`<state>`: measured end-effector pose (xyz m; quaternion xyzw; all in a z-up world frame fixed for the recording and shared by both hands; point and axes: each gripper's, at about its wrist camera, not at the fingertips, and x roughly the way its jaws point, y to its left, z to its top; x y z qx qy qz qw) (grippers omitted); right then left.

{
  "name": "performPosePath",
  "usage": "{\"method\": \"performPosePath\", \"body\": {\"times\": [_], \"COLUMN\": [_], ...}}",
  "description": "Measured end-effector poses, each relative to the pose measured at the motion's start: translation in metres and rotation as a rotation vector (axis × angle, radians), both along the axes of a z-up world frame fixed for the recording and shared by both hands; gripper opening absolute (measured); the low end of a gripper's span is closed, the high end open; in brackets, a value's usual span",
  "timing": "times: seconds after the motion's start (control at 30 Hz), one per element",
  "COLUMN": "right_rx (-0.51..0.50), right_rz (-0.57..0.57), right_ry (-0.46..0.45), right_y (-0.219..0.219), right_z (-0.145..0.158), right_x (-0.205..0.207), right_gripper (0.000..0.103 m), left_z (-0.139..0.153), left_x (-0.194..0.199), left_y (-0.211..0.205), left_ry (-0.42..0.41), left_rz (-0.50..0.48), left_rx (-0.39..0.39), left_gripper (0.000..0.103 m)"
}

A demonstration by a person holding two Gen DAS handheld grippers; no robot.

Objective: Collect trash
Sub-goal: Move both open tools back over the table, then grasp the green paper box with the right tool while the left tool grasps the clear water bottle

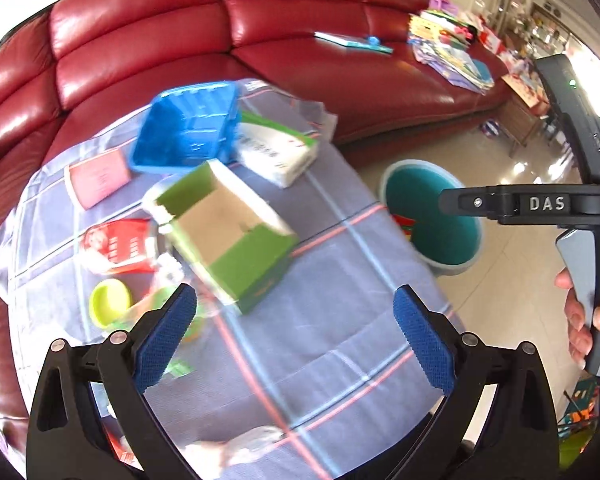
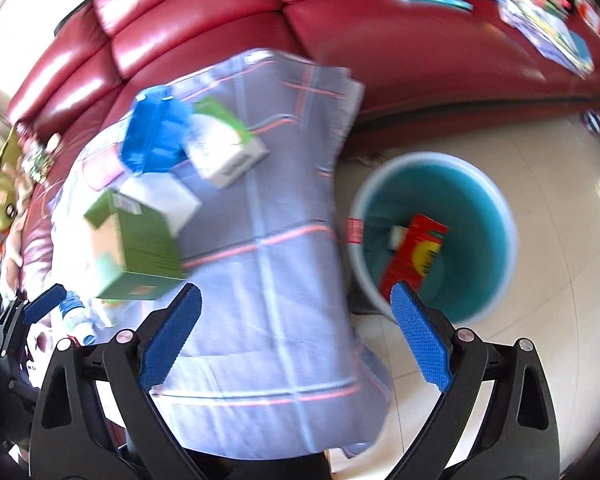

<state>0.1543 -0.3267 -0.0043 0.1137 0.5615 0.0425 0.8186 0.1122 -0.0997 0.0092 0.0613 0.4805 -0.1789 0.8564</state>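
Trash lies on a checked cloth [image 1: 332,320] over a table: an open green carton [image 1: 236,236], a blue plastic tray [image 1: 188,128], a white and green box [image 1: 276,152], a pink card [image 1: 98,178], a red packet [image 1: 118,246] and a lime cap [image 1: 110,300]. My left gripper [image 1: 296,336] is open and empty, just short of the green carton. My right gripper [image 2: 296,336] is open and empty above the cloth's edge, beside a teal bin [image 2: 460,200] holding a red box [image 2: 418,256]. The green carton [image 2: 136,244] shows left of it.
A red leather sofa [image 1: 228,20] curves behind the table, with books and papers [image 1: 448,48] on its seat. The teal bin [image 1: 432,204] stands on the tiled floor right of the table. A hand [image 1: 580,320] holds the right gripper's handle at the right edge.
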Motion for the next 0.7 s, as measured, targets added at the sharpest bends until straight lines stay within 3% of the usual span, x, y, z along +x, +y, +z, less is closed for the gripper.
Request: {"method": "performPosePath", "body": {"times": [0.3,0.43,0.6,0.7], "right_rx": [0.0,0.0,-0.02,-0.041], "right_rz": [0.118,0.157,0.207,0.233], "right_ry": [-0.042,-0.043,-0.014,0.005], "right_y": [0.082,0.109,0.141,0.155], "right_z": [0.012,0.015,0.007,-0.003], "right_x": [0.021,0.034,0.05,0.058], "right_gripper": [0.091,0.066,0.054,0.042], "left_z": [-0.007,-0.01,-0.017,-0.025], "left_x": [0.002,0.002,0.002,0.002], "left_y": [0.099,0.137,0.185,0.209], "left_ry": [0.028,0.047,0.076,0.105], "left_rz": [0.215,0.307,0.429,0.505], "left_rx": [-0.033,-0.042,-0.047,-0.071], "left_gripper": [0.099,0.099,0.099,0.099]}}
